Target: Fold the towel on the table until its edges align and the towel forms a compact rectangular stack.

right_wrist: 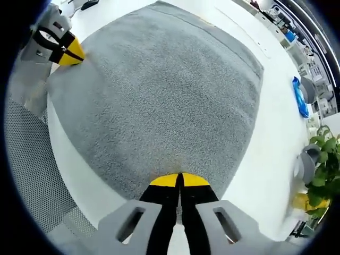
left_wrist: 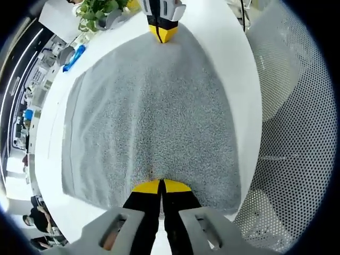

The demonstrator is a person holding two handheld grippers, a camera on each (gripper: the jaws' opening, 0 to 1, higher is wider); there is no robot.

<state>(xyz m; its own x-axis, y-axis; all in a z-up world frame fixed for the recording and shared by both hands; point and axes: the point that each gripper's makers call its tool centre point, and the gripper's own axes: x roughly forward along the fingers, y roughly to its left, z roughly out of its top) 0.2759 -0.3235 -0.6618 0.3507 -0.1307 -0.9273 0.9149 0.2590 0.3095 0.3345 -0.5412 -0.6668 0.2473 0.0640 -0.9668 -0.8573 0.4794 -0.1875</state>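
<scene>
A white table (left_wrist: 223,48) carries everything, its rounded edge bordering a grey perforated surface (left_wrist: 297,133) that lies beyond it in the left gripper view and appears again at the lower left of the right gripper view. Spread flat across most of the tabletop is the grey towel (left_wrist: 149,117), a broad terry sheet with a stitched hem band along one side; it lies open in what looks like a single layer, though a narrow strip along its left side in the left gripper view seems to sit slightly apart, and whether that is a folded layer cannot be told. In the right gripper view the same towel (right_wrist: 159,90) reaches from the near corner out toward the far edge of the table. The left gripper (left_wrist: 161,186) stands at one near corner of the towel with its yellow-tipped jaws pressed together, no gap between them, the tips at the cloth's edge and apparently pinching it. The right gripper (right_wrist: 179,179) is at another corner of the same long edge, its jaws likewise brought fully together on the towel's border. Each gripper is also seen from the other's camera, at the far end of the cloth. Off the towel, toward the table's far side, a potted green plant (right_wrist: 325,154) sits near a grey rounded object, and a small blue item (right_wrist: 300,98) lies on the white surface between the plant and the towel.
</scene>
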